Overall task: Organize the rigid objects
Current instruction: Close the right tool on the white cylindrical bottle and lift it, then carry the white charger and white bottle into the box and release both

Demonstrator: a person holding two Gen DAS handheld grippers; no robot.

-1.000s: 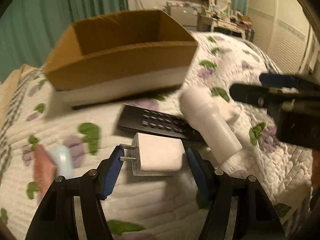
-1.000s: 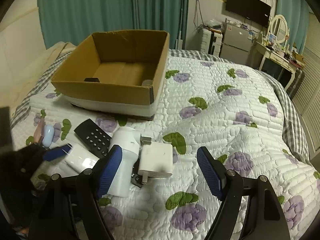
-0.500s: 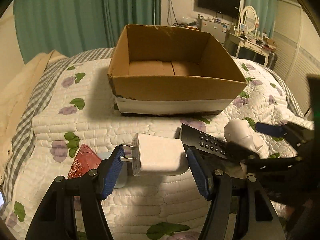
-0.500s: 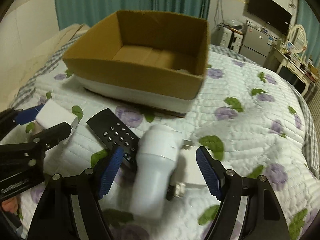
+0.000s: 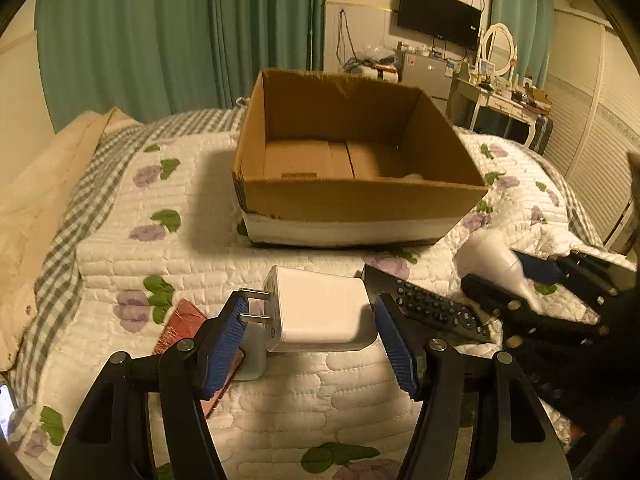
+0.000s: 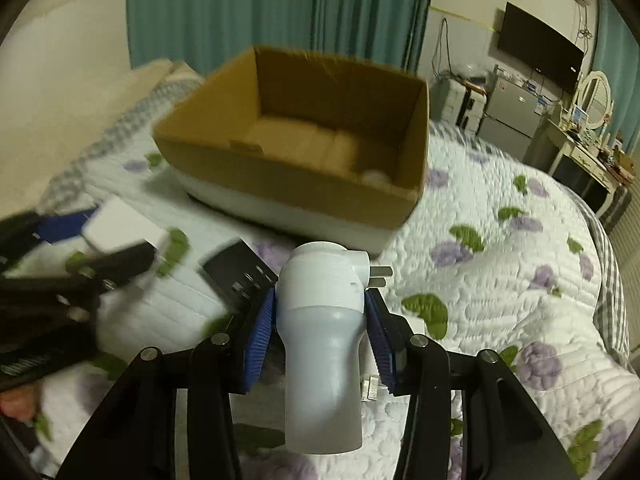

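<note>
Carrying step: left tool [image 5: 310, 316] clenched on white charger [image 5: 324, 310], right tool [image 6: 320, 324] clenched on white plug lamp [image 6: 322, 344]. Cardboard box [image 5: 360, 200] ahead of both tools. Next: lift over near rim, release inside; remote [image 5: 432, 306] remains on bed [image 5: 180, 256].

l tool [image 5: 310, 336] & r tool [image 6: 320, 330] both clamped, loaded.
</note>
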